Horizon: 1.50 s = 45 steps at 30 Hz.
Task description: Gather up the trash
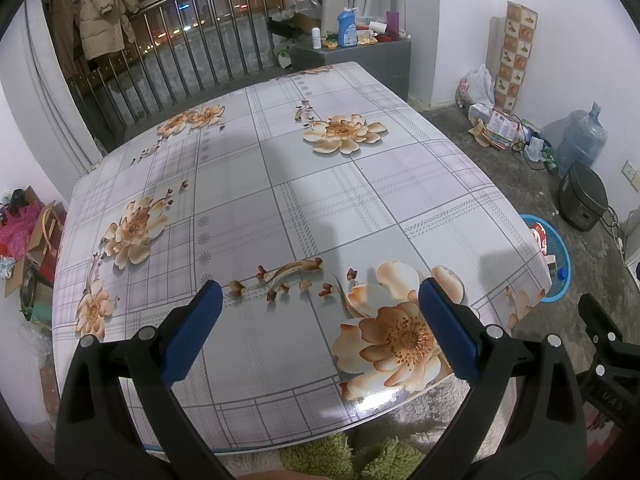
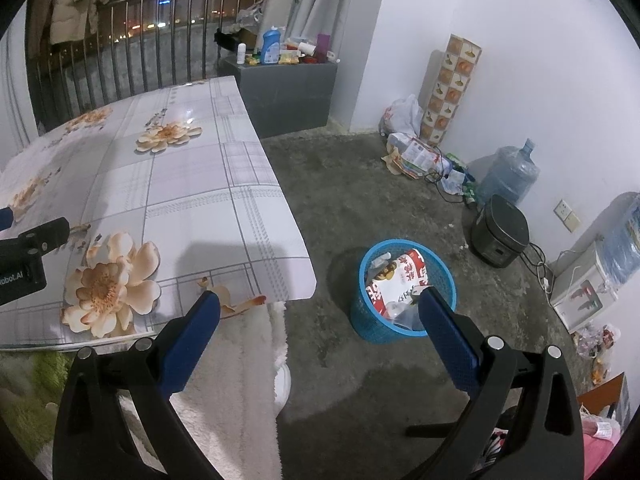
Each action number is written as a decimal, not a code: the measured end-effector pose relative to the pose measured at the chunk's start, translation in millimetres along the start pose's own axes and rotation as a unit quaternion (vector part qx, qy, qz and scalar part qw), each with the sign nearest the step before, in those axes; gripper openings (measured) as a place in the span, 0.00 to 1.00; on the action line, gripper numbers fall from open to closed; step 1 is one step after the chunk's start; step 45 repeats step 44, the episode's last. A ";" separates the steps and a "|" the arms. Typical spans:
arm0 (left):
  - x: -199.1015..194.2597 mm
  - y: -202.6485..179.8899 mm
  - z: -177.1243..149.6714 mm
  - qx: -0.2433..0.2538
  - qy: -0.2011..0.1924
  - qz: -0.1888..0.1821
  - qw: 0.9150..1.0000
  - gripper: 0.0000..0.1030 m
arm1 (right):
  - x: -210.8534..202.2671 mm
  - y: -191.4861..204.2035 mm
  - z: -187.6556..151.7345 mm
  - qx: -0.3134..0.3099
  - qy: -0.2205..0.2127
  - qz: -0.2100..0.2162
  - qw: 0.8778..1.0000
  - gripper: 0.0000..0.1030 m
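Right wrist view gives us the clearest look at the trash: it sits in the blue basket [image 2: 404, 292] on the floor, just ahead of our right gripper [image 2: 320, 300] and slightly to its right-finger side. A red-and-white wrapper [image 2: 400, 276] stands crumpled on top, with clear plastic [image 2: 404, 314] bunched below it. Our right gripper hangs spread wide and holds nothing — the right fingertip overlaps the basket's near rim in the picture, though we cannot tell whether it touches.

Left wrist view shows our left gripper [image 1: 320, 300] also spread and empty, poised over the near edge of the table [image 1: 280, 184], whose flowered cover carries nothing ahead of the fingers. The basket's rim peeks out beyond the table's right corner.

We judge the wrapper to be light, thin and crackly; it would crush flat under the pads and may slip if pinched on a glossy face, so a folded edge or a crumpled ridge is the better hold. The plastic looks softer and more slippery. More litter [image 2: 416, 156] lies well ahead against the wall — probably paper and bags, equally light and floppy.
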<state>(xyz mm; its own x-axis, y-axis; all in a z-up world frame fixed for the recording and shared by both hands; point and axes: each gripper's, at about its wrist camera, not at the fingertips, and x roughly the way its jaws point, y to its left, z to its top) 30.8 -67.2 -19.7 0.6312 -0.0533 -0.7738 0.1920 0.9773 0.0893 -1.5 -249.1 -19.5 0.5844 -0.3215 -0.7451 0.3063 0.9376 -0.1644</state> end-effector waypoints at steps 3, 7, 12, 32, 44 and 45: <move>0.1 0.2 0.0 0.000 0.000 0.000 1.000 0.91 | -0.8 1.4 2.7 -0.001 0.000 0.000 1.000 0.94; 0.1 0.5 0.3 0.000 0.000 0.000 1.000 0.91 | -1.4 2.0 2.0 0.001 0.000 -0.001 1.000 0.94; 0.4 0.9 0.7 0.000 0.000 -0.001 1.000 0.91 | -1.6 2.0 1.5 0.001 -0.001 -0.001 1.000 0.94; 0.0 0.7 0.7 0.001 0.001 -0.001 1.000 0.91 | -6.2 9.1 9.2 0.005 -0.004 -0.001 1.000 0.94; 0.6 1.4 -0.7 0.007 0.005 -0.003 1.000 0.91 | -6.5 10.5 8.0 0.006 -0.004 -0.001 1.000 0.94; 0.6 1.4 -0.7 0.007 0.005 -0.003 1.000 0.91 | -6.5 10.5 8.0 0.006 -0.004 -0.001 1.000 0.94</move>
